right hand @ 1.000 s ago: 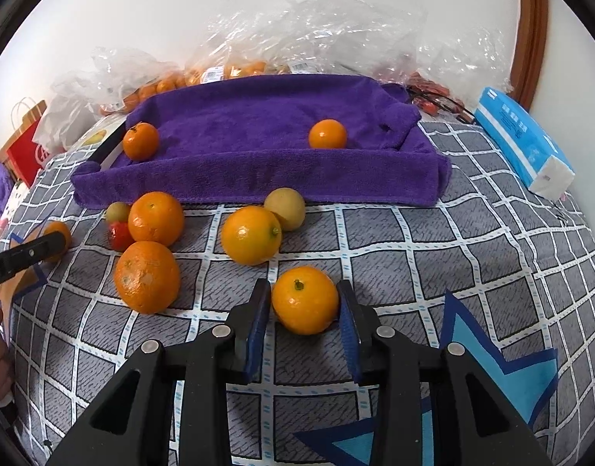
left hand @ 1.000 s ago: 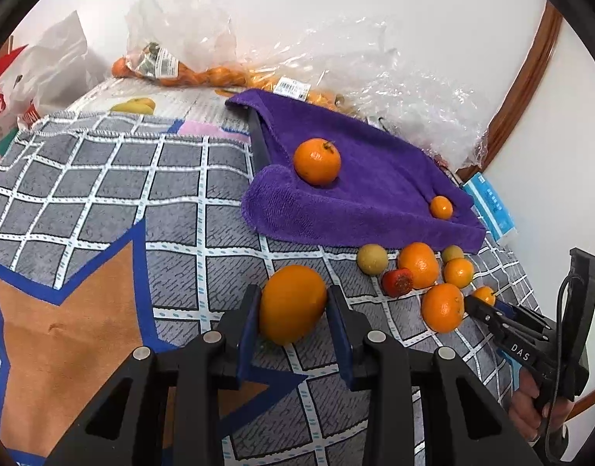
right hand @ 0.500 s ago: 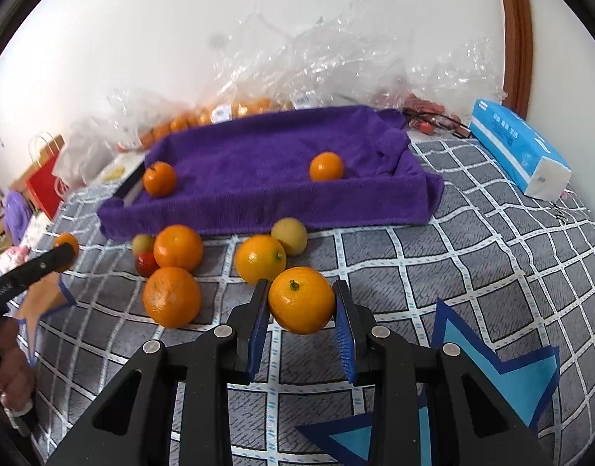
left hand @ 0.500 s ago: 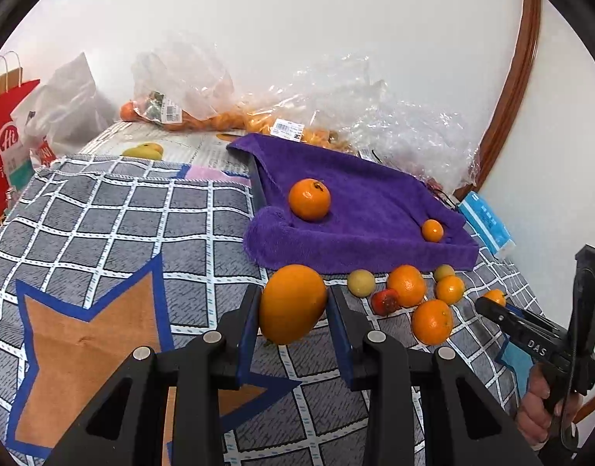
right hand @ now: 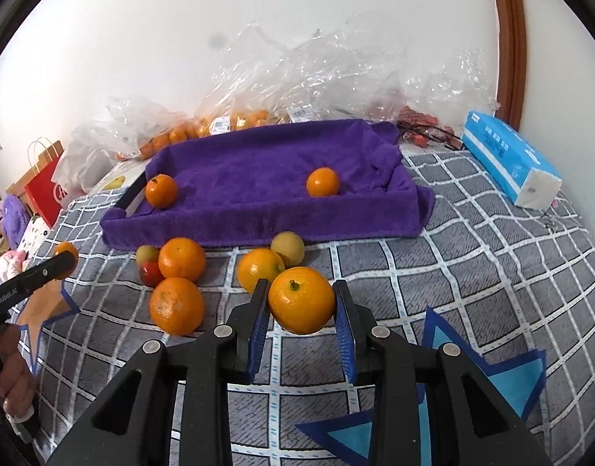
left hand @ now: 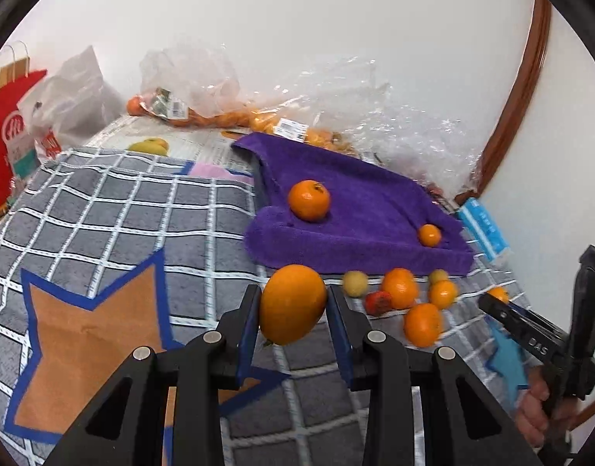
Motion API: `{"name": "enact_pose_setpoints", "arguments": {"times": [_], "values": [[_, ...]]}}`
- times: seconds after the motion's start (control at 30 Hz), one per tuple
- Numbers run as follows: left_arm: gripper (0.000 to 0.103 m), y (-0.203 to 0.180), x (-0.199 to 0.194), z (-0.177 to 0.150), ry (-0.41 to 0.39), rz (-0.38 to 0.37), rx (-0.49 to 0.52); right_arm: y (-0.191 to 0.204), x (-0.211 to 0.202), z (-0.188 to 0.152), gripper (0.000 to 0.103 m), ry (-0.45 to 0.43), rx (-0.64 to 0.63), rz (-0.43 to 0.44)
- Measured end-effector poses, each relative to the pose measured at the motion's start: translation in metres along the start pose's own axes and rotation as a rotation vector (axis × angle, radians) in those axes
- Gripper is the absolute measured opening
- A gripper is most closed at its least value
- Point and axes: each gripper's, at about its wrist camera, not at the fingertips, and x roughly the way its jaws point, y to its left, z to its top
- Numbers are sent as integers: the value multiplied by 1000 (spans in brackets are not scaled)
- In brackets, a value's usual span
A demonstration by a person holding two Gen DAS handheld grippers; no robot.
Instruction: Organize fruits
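Note:
My left gripper is shut on a large oval orange and holds it above the checked cloth, short of the purple towel-lined tray. My right gripper is shut on a round orange with a green stem, lifted above the cloth. The tray holds two oranges, one left and one right. Several loose oranges and small fruits lie on the cloth before the tray. The left gripper also shows at the left edge of the right wrist view.
Clear plastic bags of fruit lie behind the tray against the wall. A blue tissue pack sits to the right. A red paper bag and white bag stand at the far left. The right gripper shows at the edge of the left wrist view.
Both grippers have risen from the cloth, each with its orange in it, and the tray now sits lower and farther in both views.

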Motion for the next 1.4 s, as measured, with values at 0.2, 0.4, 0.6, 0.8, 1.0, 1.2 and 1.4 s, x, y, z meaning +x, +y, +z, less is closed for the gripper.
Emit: {"name": "enact_pose_setpoints", "arguments": {"times": [0.2,0.4,0.6,0.8,1.0,1.2,1.4], "values": [[32,-20,-10,21,-8,-6,57,8,-13,29,32,-38,-10,34],[32,-23,-5,52,-43,-6,47,10,-7,59,32,-71,-8,61],[32,-39,6,92,-103,11,67,14,2,89,32,-108,-15,70],[32,-53,34,122,-139,-11,82,17,20,115,32,-129,-12,84],[32,-47,62,113,-141,-19,88,13,53,117,32,-115,1,86],[32,-39,79,102,-108,-17,55,-6,63,107,32,-133,9,91],[32,-30,89,100,-85,-11,15,-30,61,110,32,-160,66,46]]}}
